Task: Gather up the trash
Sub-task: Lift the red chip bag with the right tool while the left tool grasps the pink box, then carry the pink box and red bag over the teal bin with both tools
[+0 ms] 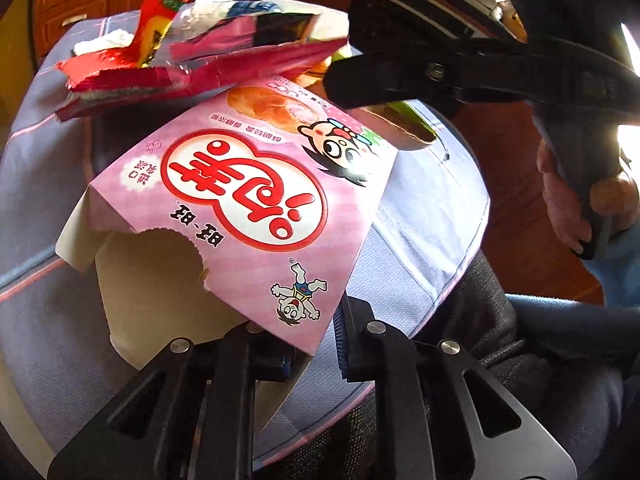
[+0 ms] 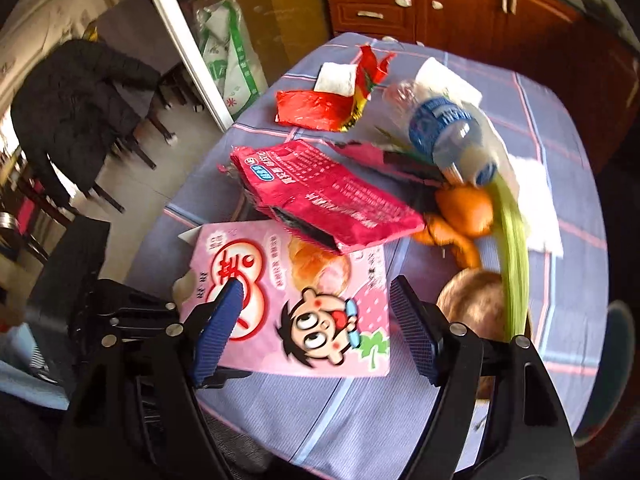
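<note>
Blue checked tablecloth [image 2: 360, 408]; left gripper [image 1: 312, 354] fingers pinching pink box [image 1: 256, 184]; right gripper [image 2: 316, 332] fingers spread above.

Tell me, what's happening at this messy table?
A person holding a claw in each hand is clearing trash off a table with a checked cloth. The left claw sits at the corner of a pink snack box, jaws on either side of it; whether it grips is unclear. The right claw hangs open above the same box. A red wrapper, a plastic bottle, orange peel and tissues lie on the cloth.
</note>
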A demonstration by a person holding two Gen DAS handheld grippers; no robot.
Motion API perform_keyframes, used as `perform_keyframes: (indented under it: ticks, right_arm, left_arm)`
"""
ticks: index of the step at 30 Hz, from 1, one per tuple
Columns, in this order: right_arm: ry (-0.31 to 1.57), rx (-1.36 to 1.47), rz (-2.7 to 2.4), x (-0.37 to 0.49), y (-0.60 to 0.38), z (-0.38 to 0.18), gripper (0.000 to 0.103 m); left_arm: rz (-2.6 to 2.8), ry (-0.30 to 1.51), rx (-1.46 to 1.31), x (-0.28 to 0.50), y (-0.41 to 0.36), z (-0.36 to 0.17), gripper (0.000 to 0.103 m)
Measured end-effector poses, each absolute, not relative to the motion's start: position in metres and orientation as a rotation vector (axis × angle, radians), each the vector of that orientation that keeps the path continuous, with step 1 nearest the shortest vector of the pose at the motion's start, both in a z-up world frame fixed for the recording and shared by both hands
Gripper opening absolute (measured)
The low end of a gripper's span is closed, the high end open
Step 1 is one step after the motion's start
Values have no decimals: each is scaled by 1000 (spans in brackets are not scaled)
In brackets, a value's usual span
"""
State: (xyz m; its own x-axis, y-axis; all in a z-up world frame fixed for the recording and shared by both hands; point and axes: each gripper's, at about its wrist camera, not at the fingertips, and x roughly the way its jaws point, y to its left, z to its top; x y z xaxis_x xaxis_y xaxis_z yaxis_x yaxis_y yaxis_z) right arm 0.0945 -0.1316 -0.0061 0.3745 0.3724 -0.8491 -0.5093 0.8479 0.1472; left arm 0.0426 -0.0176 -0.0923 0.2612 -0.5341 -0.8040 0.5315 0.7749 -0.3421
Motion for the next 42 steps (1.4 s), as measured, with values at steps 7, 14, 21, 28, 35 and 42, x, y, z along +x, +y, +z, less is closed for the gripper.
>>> perform_keyframes:
  ticks: [7,14,21,28,35,42]
  right_arm:
    - [1034,-363,593,126,-96,-19,76]
    - [1073,-380,654,135,-66,-30,21]
    - [1039,-267,623,121,-74,-5,4]
    - [961,-109,669,94,-99,47,2]
    - [874,-34,628,71,-137,88,2]
    - [814,36,535,59,-187,113,2]
  left_arm:
    - [-733,1084,-27,39,-7,-96,17]
    - [-747,1092,-59,42,-2,-99,19]
    - [-708,1038,-48,36,10,-74,10]
    - [-629,930,-44,22,30,-17,3]
    - [-610,845,7,12,17,31,3]
    - [-632,796,68,22,-16,65,3]
